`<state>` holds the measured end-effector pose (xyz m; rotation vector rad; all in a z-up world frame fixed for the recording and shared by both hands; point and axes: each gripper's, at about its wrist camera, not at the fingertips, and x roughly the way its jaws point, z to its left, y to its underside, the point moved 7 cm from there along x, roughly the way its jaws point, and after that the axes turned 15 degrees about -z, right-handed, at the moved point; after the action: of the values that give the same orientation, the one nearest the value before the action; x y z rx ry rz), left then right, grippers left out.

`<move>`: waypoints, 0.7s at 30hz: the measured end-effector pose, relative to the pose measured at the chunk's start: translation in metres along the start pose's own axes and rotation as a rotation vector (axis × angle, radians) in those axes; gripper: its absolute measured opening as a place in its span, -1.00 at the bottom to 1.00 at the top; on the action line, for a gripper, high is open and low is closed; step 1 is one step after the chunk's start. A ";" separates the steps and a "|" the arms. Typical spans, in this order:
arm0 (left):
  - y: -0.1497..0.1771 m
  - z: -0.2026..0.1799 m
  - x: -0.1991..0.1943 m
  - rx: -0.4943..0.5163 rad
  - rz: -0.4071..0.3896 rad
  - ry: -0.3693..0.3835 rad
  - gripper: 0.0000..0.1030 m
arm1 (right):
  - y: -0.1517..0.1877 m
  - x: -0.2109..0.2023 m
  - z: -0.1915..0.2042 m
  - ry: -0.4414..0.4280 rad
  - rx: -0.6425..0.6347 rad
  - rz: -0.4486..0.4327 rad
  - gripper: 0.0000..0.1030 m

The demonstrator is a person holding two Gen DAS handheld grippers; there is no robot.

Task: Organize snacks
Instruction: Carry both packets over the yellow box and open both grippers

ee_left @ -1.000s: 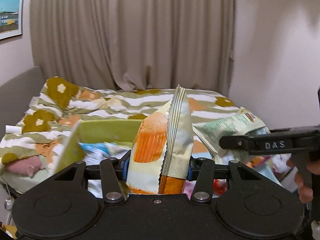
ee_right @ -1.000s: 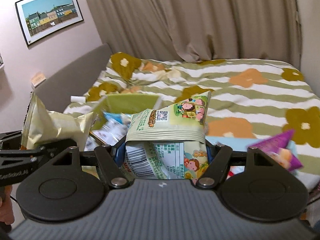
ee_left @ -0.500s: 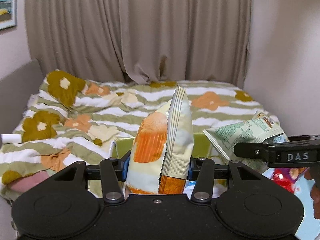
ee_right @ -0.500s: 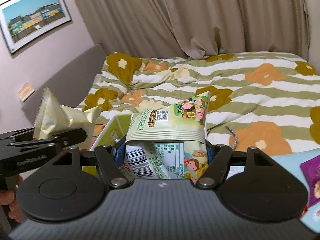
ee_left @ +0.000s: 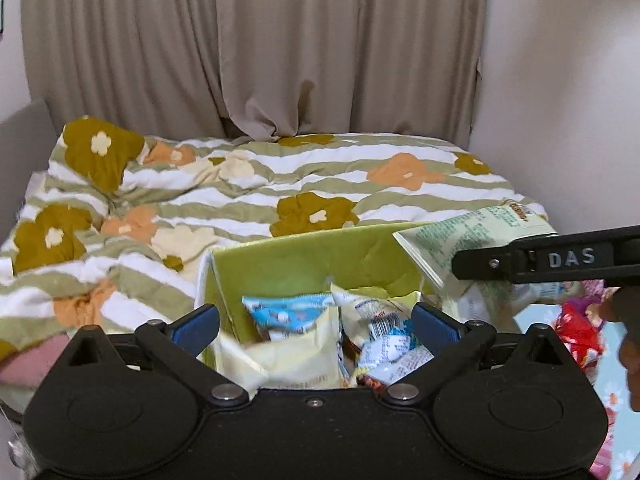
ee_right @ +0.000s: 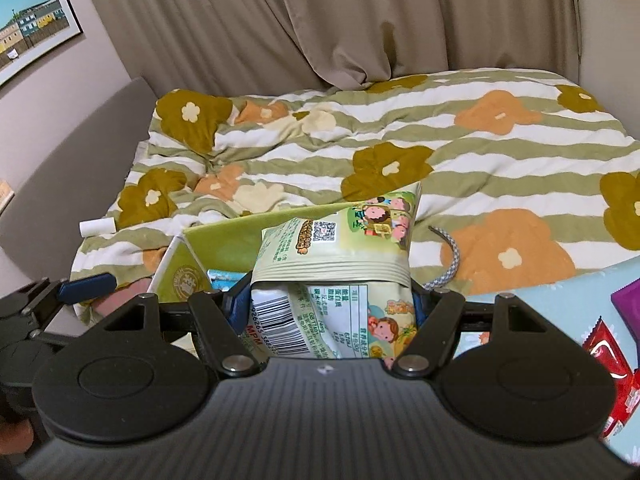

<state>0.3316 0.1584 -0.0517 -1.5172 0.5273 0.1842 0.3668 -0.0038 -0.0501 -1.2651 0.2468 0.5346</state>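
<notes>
A green cardboard box (ee_left: pixel 304 256) stands open on the bed and holds several snack packs. My left gripper (ee_left: pixel 316 324) is open and empty just above it. The cream cupcake pack (ee_left: pixel 292 356) lies in the box below the jaws, beside a blue pack (ee_left: pixel 284 314). My right gripper (ee_right: pixel 330 312) is shut on a pale green cartoon snack bag (ee_right: pixel 340 256), held upright beside the box (ee_right: pixel 224 240). That bag also shows in the left wrist view (ee_left: pixel 464 236).
A flowered striped duvet (ee_right: pixel 400 140) covers the bed. A light blue mat (ee_right: pixel 560 292) at right carries red (ee_right: pixel 608 356) and purple (ee_right: pixel 628 304) packs. A braided cord (ee_right: pixel 448 256) lies near it. Beige curtains hang behind; a grey headboard (ee_right: pixel 76 140) is at left.
My left gripper opened and dropped the cupcake pack into the green box. Both grippers moved right over the box. The right gripper still holds the green bag.
</notes>
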 end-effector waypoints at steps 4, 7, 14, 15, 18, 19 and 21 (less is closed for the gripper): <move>0.002 0.007 -0.008 -0.032 0.005 -0.025 1.00 | -0.003 0.003 0.007 -0.012 -0.022 0.004 0.66; 0.001 0.012 -0.012 -0.044 0.013 -0.051 1.00 | -0.008 0.007 0.011 -0.026 -0.038 0.003 0.67; -0.001 0.026 -0.018 -0.063 0.014 -0.123 1.00 | -0.009 0.031 0.018 -0.040 -0.047 0.018 1.00; 0.001 0.026 -0.019 -0.064 0.018 -0.131 1.00 | -0.007 0.033 0.018 -0.037 -0.045 0.020 1.00; 0.008 0.029 -0.020 -0.079 0.037 -0.151 1.00 | -0.002 0.030 0.013 -0.060 -0.010 0.004 1.00; 0.010 0.029 -0.021 -0.088 0.040 -0.154 1.00 | -0.001 0.028 0.011 -0.063 0.003 0.004 1.00; 0.013 0.029 -0.023 -0.103 0.044 -0.158 1.00 | 0.001 0.024 0.006 -0.067 0.028 -0.003 1.00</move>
<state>0.3123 0.1925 -0.0541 -1.5764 0.4302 0.3671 0.3862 0.0081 -0.0601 -1.2185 0.1955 0.5685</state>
